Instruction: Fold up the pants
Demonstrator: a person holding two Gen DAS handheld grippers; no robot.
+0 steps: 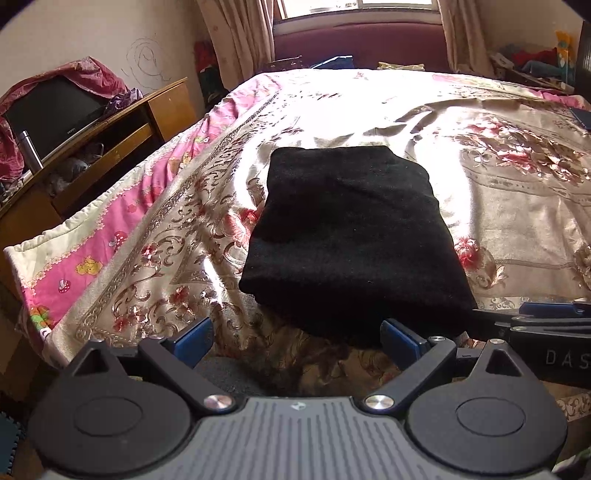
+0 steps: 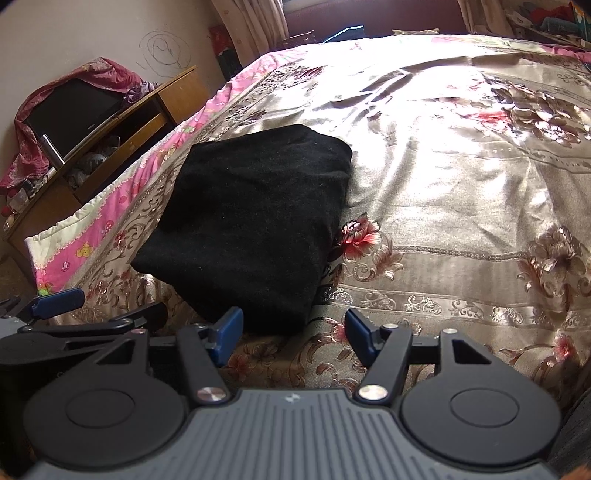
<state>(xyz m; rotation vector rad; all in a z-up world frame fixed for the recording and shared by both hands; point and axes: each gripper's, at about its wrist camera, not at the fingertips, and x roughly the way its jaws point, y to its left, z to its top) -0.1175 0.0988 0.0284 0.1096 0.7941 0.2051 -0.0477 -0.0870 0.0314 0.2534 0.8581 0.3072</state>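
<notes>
Grippers first, since they sit nearest to me: my left gripper has its blue fingers spread wide with nothing between them, and my right gripper is likewise parted and holds nothing, its pads just short of the near edge of the pants. Both hang over the near end of the bed, side by side, angled down at the cover.

Beyond the fingertips, the pants lie as a folded black block flat on the shiny floral bedspread, toward the bed's left half and close to its near edge. The block's long axis runs away from me up the bed, slightly narrower at the far end (which end is the waist I cannot tell). Nothing lies on top of it or between it and the grippers.

To the left, past the pink quilt border, stands a wooden cabinet carrying a dark screen half draped in red cloth, with a metal flask beside it. Farthest off, curtains frame a bright window.
</notes>
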